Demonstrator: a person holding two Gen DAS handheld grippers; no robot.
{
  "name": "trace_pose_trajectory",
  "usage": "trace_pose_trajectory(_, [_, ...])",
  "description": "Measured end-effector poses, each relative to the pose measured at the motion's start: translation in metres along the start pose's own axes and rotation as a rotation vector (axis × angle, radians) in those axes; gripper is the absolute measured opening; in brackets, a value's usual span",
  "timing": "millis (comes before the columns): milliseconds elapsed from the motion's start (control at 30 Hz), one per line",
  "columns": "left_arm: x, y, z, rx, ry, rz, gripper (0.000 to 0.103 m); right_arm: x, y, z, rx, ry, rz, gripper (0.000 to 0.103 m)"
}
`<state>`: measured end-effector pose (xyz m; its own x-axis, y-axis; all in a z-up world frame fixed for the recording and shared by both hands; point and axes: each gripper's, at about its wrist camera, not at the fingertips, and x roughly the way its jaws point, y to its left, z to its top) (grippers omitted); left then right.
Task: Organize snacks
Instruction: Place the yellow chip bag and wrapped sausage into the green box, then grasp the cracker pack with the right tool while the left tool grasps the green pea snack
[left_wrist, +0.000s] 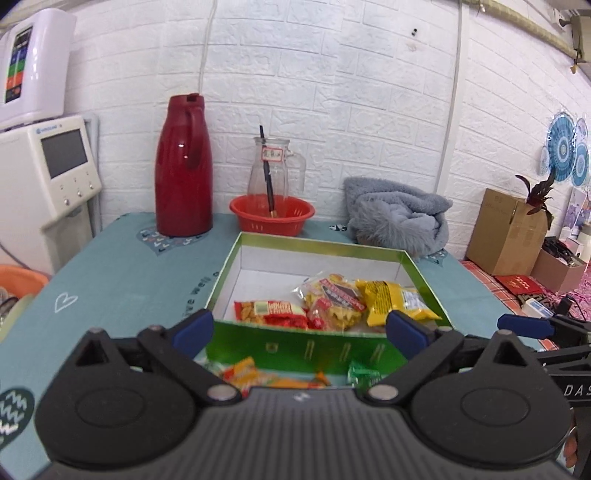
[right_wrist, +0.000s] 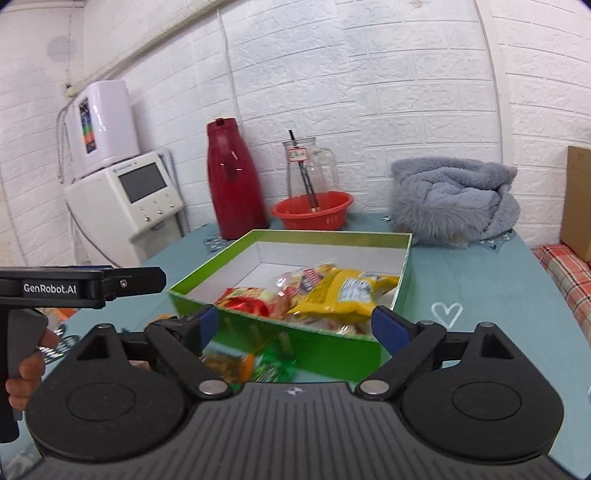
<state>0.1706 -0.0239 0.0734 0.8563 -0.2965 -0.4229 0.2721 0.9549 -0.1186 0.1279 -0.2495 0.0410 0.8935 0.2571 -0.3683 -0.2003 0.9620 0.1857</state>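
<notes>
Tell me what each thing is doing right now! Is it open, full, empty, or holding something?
Left gripper: open, holding nothing.
Right gripper: open, holding nothing.
Green box: lid off, partly filled with snack packets.
Yellow packet: lying inside the box.
Loose snacks: on the table outside the box.
Glass jug: no liquid visible, standing in the orange basket.
Red flask: upright, lid on.

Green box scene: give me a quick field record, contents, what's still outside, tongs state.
box: green box, lid off, on the teal tablecloth
inside: yellow packet, red packet, clear packet of yellow snacks
outside: orange packet and green candy in front of the near wall
left tongs: open, empty
right tongs: open, empty
</notes>
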Motion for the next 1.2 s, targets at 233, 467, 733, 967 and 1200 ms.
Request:
trace_pose_trajectory(233, [-0.042, 0.012, -0.049, -0.022, 0.048, 0.012, 0.098, -0.025, 0.015, -0.045, 0.007, 0.081, 0.053, 0.103])
trace_pose_trajectory(467, [-0.055, 0.032, -0.091, -0.078, 0.124, 0.005, 0.098, -0.017, 0.031, -0.088, -0.046, 0.231, 0.075, 0.103])
trace_pose_trajectory(733, [-0.052, 0.02, -0.106, -0.033, 0.17, -0.108, 0.098, -0.001, 0.044, -0.105, -0.13, 0.285, 0.019, 0.103])
trace_pose_trajectory(967, [-0.029, -0.004, -0.1, 0.026, 0.182, -0.254, 0.085, -0.019, 0.036, -0.108, -0.167, 0.275, -0.033, 0.1])
trace_pose_trajectory(1200, [0.014, -0.021, -0.099, 0.154, 0.217, -0.19, 0.085, -0.031, 0.023, -0.111, -0.093, 0.258, -0.014, 0.103])
